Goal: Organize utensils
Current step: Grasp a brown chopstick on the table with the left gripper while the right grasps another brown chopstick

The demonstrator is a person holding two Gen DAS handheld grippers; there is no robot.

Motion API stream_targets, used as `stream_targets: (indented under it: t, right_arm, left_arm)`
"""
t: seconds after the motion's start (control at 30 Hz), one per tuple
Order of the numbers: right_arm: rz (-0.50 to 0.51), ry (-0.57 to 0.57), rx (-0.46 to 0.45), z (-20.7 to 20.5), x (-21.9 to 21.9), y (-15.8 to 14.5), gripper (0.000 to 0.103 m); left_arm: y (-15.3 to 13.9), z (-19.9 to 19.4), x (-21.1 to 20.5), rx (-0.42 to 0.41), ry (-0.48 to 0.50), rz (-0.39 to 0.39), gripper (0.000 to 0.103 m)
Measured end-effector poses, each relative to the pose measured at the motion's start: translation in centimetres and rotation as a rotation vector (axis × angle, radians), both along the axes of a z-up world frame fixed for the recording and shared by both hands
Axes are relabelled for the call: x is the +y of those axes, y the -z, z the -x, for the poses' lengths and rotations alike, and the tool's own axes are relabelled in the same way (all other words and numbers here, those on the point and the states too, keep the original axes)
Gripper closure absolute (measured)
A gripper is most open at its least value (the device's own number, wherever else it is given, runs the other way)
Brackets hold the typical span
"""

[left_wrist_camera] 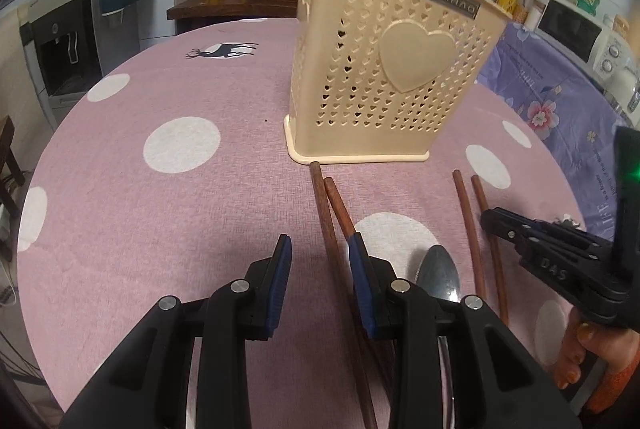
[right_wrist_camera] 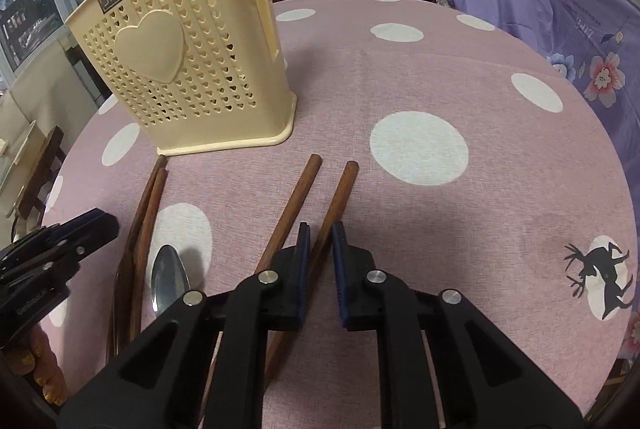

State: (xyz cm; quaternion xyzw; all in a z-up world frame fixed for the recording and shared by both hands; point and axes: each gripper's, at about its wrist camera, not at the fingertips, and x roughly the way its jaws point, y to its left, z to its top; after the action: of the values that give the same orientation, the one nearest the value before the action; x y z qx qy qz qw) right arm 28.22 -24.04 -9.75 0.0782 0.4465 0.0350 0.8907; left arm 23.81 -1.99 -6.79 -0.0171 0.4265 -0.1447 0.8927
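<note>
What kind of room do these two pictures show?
Most likely a home kitchen or dining corner: a pink polka-dot tablecloth carries a beige plastic utensil holder and brown wooden chopsticks; a white microwave oven and a water dispenser stand behind.

The left gripper (left_wrist_camera: pixel 318 253) is low and points forward, its two blue-padded fingers (left_wrist_camera: pixel 280 269) spread wide with a clear gap between them. The right gripper (right_wrist_camera: pixel 320 241) is also low, its blue pads (right_wrist_camera: pixel 302 249) much closer together but with a narrow gap. In the left wrist view, the person's right hand (left_wrist_camera: pixel 588 353) holds the handle from below; the nails are painted yellow.
</note>
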Motion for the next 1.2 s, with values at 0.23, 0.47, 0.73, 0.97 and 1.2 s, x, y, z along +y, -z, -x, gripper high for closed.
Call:
stream_targets:
  t: [0.23, 0.47, 0.73, 0.97, 1.2]
  right_arm:
    - [0.004, 0.003, -0.001, -0.1, -0.1, -0.1, 0.091]
    - [-0.007, 0.012, 0.004, 0.2, -0.5, 0.1, 0.091]
    - [-0.018, 0.036, 0.015, -0.7, -0.5, 0.1, 0.091]
    - [0.010, 0.065, 0.020, -2.3, 0.1, 0.0, 0.091]
    - [0.021, 0.066, -0.001, -2.3, 0.3, 0.1, 0.093]
  left_arm:
    - [0.8, -1.1, -1.2, 0.008, 0.010, -0.080, 0.078]
    - [0.7, -1.7, -0.2, 0.010, -0.014, -0.098, 0.091]
    - [0.8, -2.3, -0.2, 0.016, -0.039, -0.089, 0.091]
    - [0.8, -3.4, -0.9, 0.008, -0.056, -0.102, 0.091]
    - [0.9, -3.4, -0.9, -0.002, -0.060, -0.106, 0.093]
